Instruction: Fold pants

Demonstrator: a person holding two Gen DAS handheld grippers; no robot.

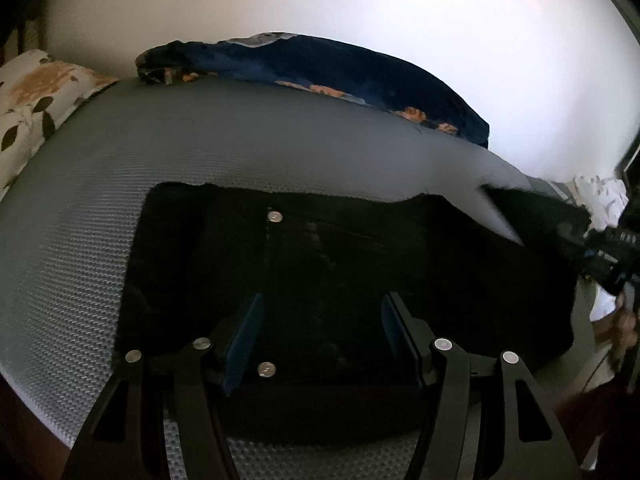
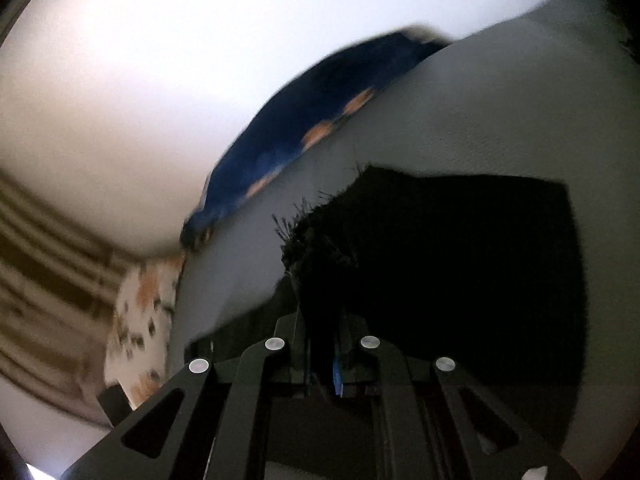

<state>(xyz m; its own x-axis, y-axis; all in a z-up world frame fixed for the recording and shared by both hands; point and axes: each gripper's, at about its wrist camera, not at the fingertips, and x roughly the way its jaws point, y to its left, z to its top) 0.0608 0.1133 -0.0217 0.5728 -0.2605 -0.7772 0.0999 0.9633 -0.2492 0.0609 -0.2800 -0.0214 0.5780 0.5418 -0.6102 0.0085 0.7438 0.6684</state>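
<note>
While the right hand-held gripper (image 2: 320,360), clamped seemingly on a hem (image 2: 320,240), is carried toward 12 o'clock over the pants (image 1: 320,264), the left hand-held gripper (image 1: 322,336) is held part-open, empty; the hem must next be laid down.

The left gripper (image 1: 322,340) points steeply down, its jaws standing apart with nothing pinched between the blue pads (image 1: 246,332). The right gripper (image 2: 322,344) is tilted and rolled to one side, its jaws pressed together on a fold of black cloth (image 2: 320,280), far right in the left view.
</note>
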